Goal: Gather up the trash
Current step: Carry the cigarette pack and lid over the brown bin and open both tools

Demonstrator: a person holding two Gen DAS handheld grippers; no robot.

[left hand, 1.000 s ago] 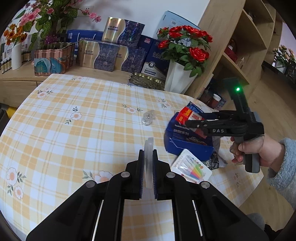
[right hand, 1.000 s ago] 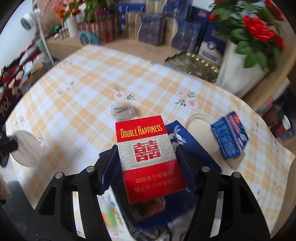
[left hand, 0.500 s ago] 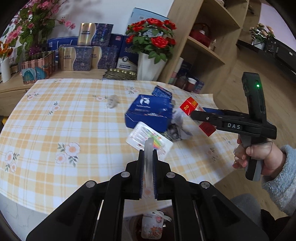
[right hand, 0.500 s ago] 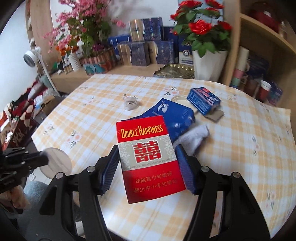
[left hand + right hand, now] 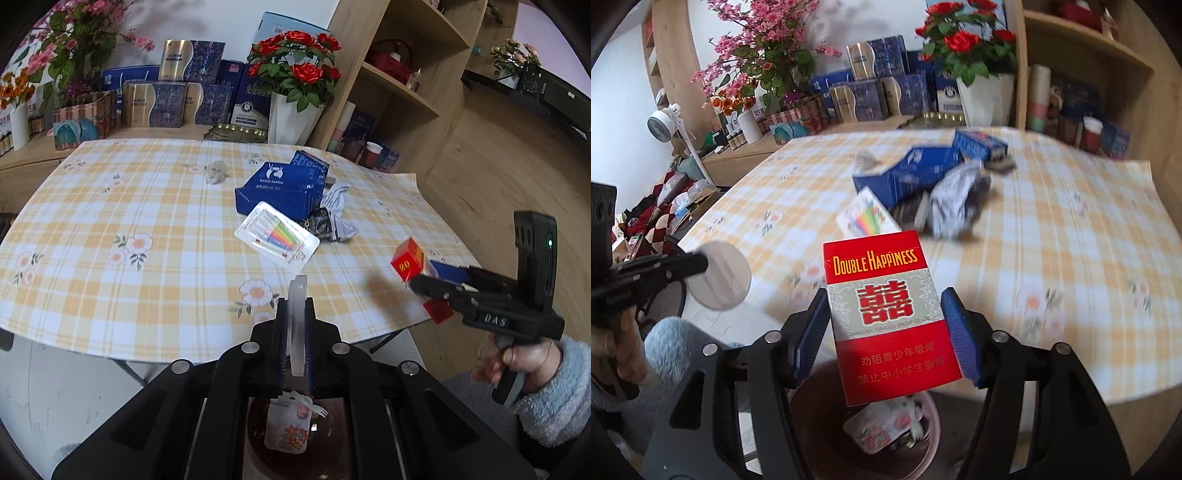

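Observation:
My left gripper (image 5: 296, 314) is shut on a round white plastic lid (image 5: 297, 306), seen edge-on; the lid also shows in the right wrist view (image 5: 718, 275). My right gripper (image 5: 884, 314) is shut on a red Double Happiness cigarette pack (image 5: 886, 314), also seen in the left wrist view (image 5: 408, 264). Both are held off the table's front edge, above a brown trash bin (image 5: 812, 417) on the floor that holds a flowered wrapper (image 5: 288, 424). Trash on the table: a blue coffee box (image 5: 280, 188), a clear pack of coloured pens (image 5: 277, 236), crumpled wrappers (image 5: 334, 218) and a small clear wad (image 5: 216, 171).
The table has a yellow checked cloth (image 5: 129, 221). A white vase of red roses (image 5: 291, 110), gift boxes (image 5: 173, 92) and a wooden shelf unit (image 5: 391, 92) stand behind it. A small fan (image 5: 665, 125) and clutter are at the left.
Both grippers have pulled back from over the table to beyond its front edge, still holding the lid and the cigarette pack. The trash bin has come into view below them.

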